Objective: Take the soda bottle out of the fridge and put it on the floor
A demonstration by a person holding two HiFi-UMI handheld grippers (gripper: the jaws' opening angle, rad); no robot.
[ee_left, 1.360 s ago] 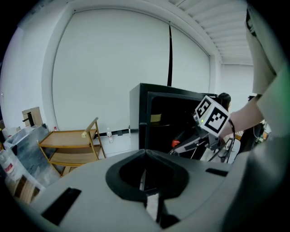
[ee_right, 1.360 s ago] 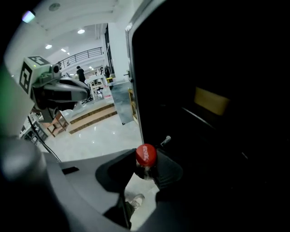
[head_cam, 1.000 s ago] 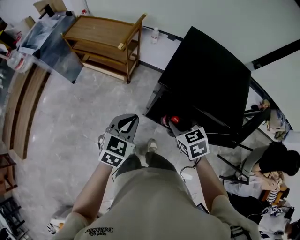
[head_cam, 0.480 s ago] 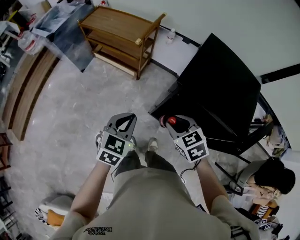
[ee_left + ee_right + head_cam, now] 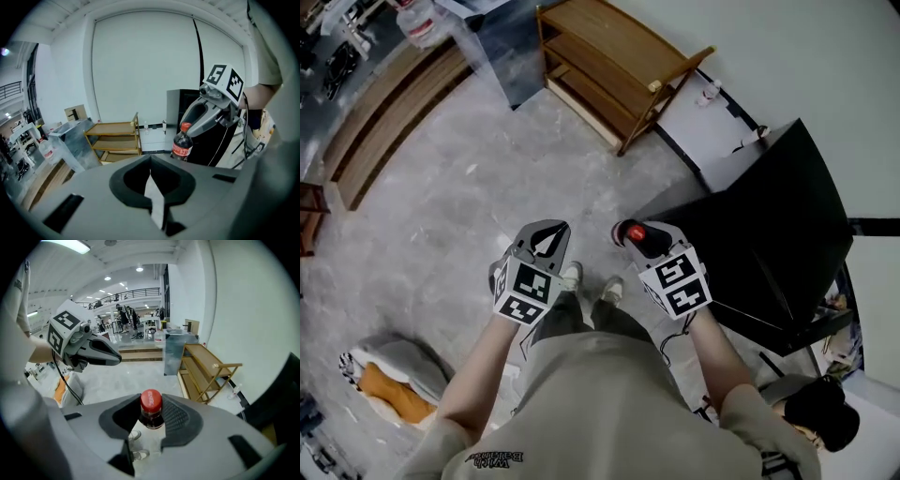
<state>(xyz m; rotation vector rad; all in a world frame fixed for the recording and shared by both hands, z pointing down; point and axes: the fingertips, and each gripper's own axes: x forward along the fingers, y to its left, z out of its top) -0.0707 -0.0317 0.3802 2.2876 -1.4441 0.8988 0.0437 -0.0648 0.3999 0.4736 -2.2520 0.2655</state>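
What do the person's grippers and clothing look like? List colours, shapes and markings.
Left gripper and right gripper are grey, tapering shells with black ridged jaws; each carries a white cube with black square markers. A black cable trails from the left one. The shirt is beige, short-sleeved.

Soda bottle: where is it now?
Head view, right of centre: the soda bottle is gripped at the neck by the right gripper, above the floor beside the black fridge.

A large open lab hall: grey stone floor (image 5: 431, 216), wooden cart (image 5: 614, 70) at twelve o'clock, black fridge (image 5: 769, 216) at two, a railed mezzanine (image 5: 131, 292), and people (image 5: 123, 315) working far off.
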